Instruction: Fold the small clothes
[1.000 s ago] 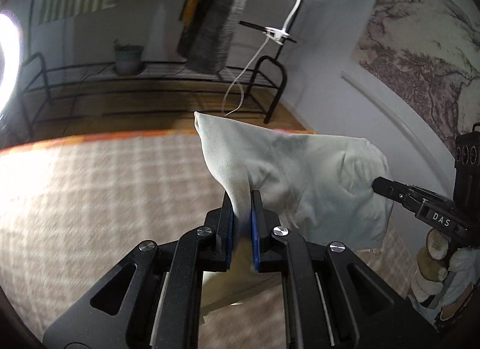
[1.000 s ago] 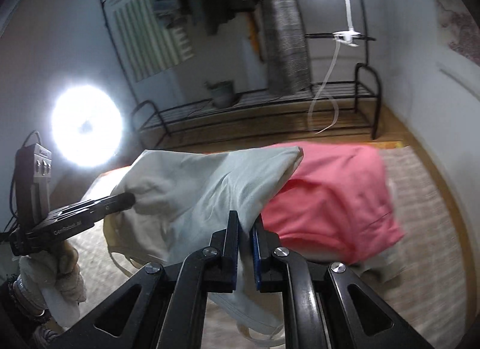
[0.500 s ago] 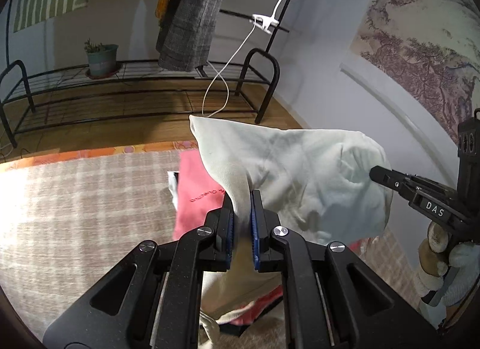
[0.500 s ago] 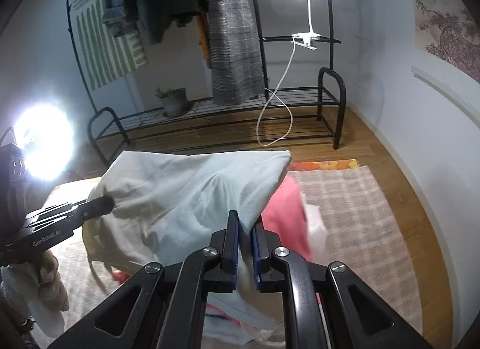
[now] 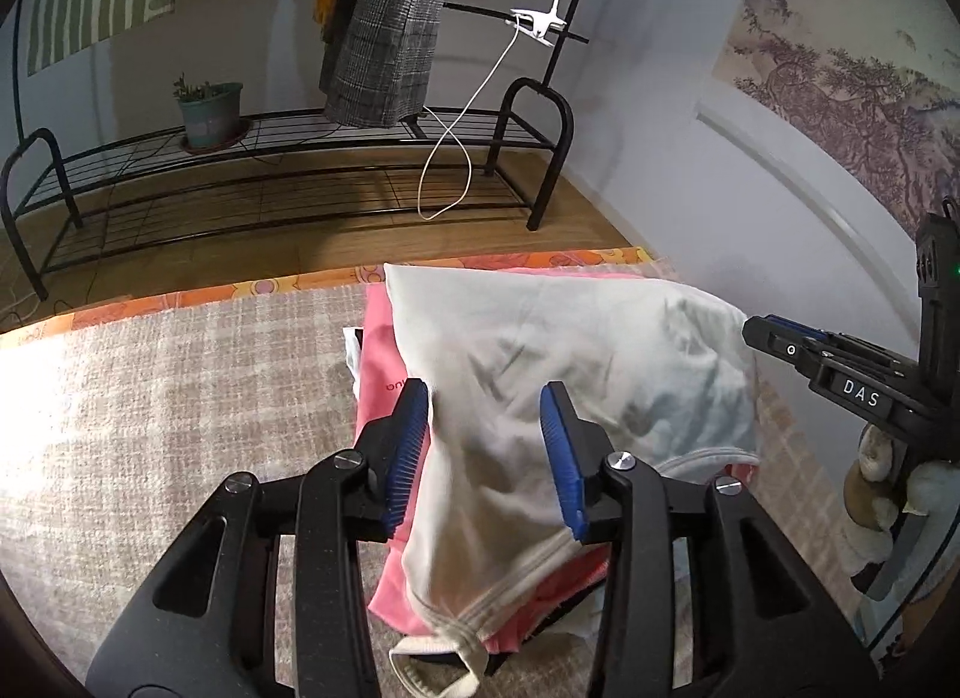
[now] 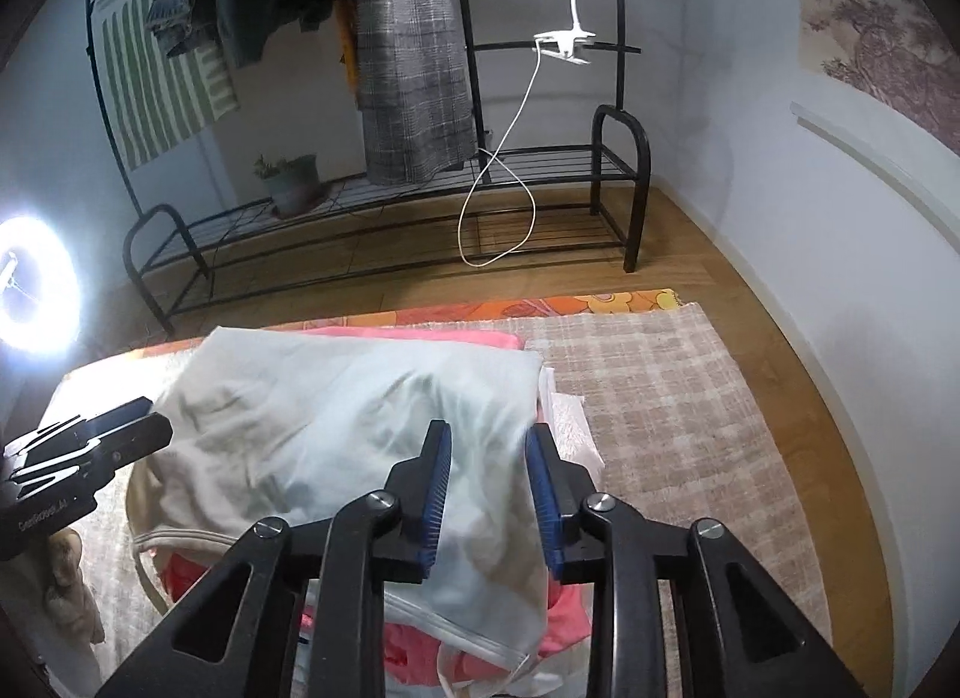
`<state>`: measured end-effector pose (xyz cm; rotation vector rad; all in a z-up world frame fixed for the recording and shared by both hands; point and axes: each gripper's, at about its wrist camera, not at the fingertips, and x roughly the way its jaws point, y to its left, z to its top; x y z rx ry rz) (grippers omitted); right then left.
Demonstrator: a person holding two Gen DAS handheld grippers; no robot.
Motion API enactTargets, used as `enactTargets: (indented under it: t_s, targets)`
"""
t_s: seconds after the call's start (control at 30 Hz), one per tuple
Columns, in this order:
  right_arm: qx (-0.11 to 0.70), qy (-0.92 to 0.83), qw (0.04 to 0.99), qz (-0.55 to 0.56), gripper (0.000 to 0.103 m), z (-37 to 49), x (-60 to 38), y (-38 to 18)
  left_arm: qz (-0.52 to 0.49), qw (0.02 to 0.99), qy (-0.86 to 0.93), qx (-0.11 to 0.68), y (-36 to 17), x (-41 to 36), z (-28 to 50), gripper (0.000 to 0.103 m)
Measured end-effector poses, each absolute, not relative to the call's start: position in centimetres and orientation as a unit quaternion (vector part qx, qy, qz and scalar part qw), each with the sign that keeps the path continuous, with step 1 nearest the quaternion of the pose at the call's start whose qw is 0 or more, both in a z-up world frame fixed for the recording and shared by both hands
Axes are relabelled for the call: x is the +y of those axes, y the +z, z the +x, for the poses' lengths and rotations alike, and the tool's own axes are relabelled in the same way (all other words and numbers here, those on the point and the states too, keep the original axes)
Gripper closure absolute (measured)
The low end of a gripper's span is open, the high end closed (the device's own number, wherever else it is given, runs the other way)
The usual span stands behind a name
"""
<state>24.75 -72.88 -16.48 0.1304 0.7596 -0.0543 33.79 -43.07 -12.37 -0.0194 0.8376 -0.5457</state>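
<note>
Just opened, jaws now standing narrowly apart on both sides, with pale cloth lying loose between the blue ribbed pads and no longer pinched. Left gripper, black with two blue-padded fingers, straddling one near corner of the folded off-white cotton garment; right gripper, same build, straddling the other near corner of that garment. Resting on top of a folded pink garment, itself above a sliver of white cloth, all stacked at the far end of the beige checked woven mat with an orange patterned edge. Judged as the release step of a fold: best done by widening a touch more, then backing straight out along the fingers and slightly upward, both sides together, so no pad drags the corner or the trailing white trim and undoes the crease. Worth watching the looped strap hanging off the near edge, likely to snag. Counted: two grippers, four blue pads, one off-white garment, one pink garment, at least one white piece beneath, one mat; beyond, one black metal rack, one potted plant, one hanging grey plaid garment.
</note>
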Motion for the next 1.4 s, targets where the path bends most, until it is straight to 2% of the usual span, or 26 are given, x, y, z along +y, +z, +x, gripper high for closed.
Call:
enactTargets:
  t_s: [0.4,0.8,0.97,1.03,1.13,1.17,1.23,1.3,1.4]
  targets:
    - [0.347,-0.026,0.936,0.058,0.076,20.1,-70.1,-12.6,0.003,0.889,-0.271,0.369,-7.6,-39.9,28.1,0.064]
    - [0.309,-0.031,0.95,0.042,0.076,12.2,-64.5,-6.0,-0.001,0.906,-0.275,0.321,-1.0,-33.6,19.9,0.064]
    - [0.29,-0.033,0.956,0.039,0.072,8.7,-61.4,-4.1,0.001,0.91,-0.277,0.309,0.3,-30.4,16.3,0.064]
    - [0.281,-0.03,0.958,0.048,0.069,7.2,-60.1,-3.7,0.0,0.91,-0.28,0.306,0.5,-29.0,14.8,0.064]
    - [0.269,-0.028,0.962,0.04,0.054,5.0,-57.7,-3.5,0.008,0.914,-0.278,0.295,0.6,-27.3,12.6,0.062]
    - [0.265,-0.031,0.963,0.034,0.047,4.2,-56.8,-3.6,0.011,0.916,-0.277,0.289,0.6,-26.8,12.0,0.054]
    - [0.255,-0.033,0.966,0.03,0.039,2.9,-55.3,-3.8,0.013,0.92,-0.274,0.279,0.4,-25.7,10.7,0.046]
    - [0.245,-0.038,0.968,0.036,0.025,1.8,-54.2,-4.1,0.017,0.923,-0.271,0.274,0.0,-24.7,9.8,0.046]
    - [0.232,-0.054,0.97,0.045,0.015,0.7,-53.0,-4.8,0.018,0.922,-0.271,0.275,-0.8,-23.4,8.8,0.046]
